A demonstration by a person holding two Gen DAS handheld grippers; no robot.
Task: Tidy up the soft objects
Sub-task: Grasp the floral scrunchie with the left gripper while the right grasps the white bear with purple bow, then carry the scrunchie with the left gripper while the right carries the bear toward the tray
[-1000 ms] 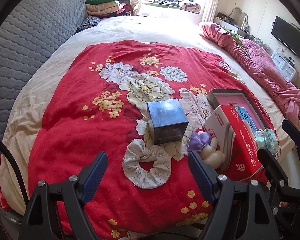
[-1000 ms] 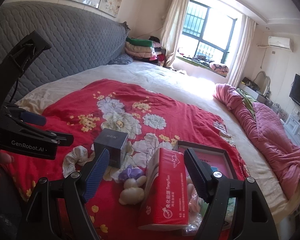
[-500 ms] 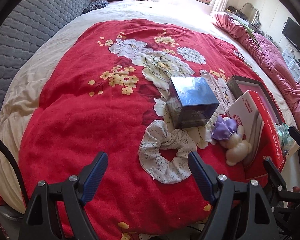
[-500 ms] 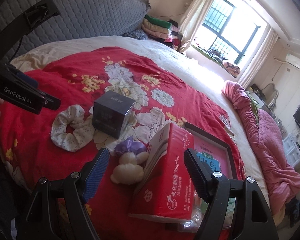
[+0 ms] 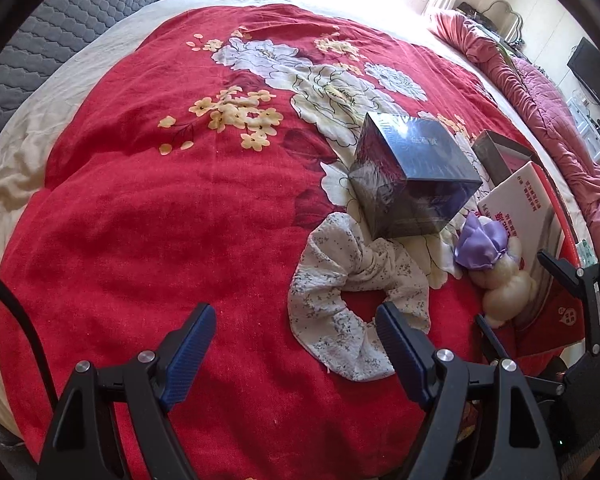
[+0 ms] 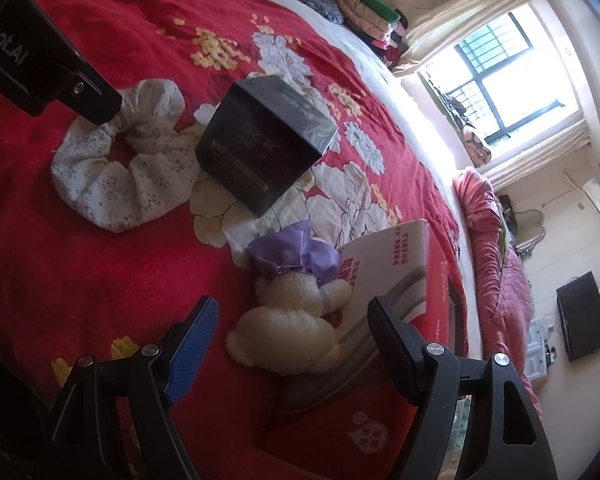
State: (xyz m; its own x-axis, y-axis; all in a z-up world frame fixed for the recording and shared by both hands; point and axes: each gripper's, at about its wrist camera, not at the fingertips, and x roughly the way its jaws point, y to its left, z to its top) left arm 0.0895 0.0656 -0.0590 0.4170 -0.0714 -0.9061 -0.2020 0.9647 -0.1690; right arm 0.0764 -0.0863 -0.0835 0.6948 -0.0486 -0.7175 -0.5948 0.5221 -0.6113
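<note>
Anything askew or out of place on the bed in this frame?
The red tissue pack stands tilted on edge rather than flat, with the plush toy lying against it. The scrunchie lies loose beside the dark box. Nothing spilled or damaged.

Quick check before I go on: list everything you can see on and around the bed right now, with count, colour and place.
Scrunchie: 1, white with grey specks, on the blanket, touching the dark box.
Dark box: 1, glossy black-blue, mid blanket.
Plush toy: 1, cream with purple bow, lying against the tissue pack.
Tissue pack: 1, red and white, at the blanket's right edge.
Tray: 1, dark rim, pink inside, behind the tissue pack.
Floral blanket: 1, red, covering the bed.
Pink quilt: 1, bunched along the far right side.
Folded clothes: a stack, mixed colours, by the window.
TV: 1, black, on the wall.
Left gripper: open, right finger over the scrunchie.
Right gripper: open, around the plush toy.
</note>
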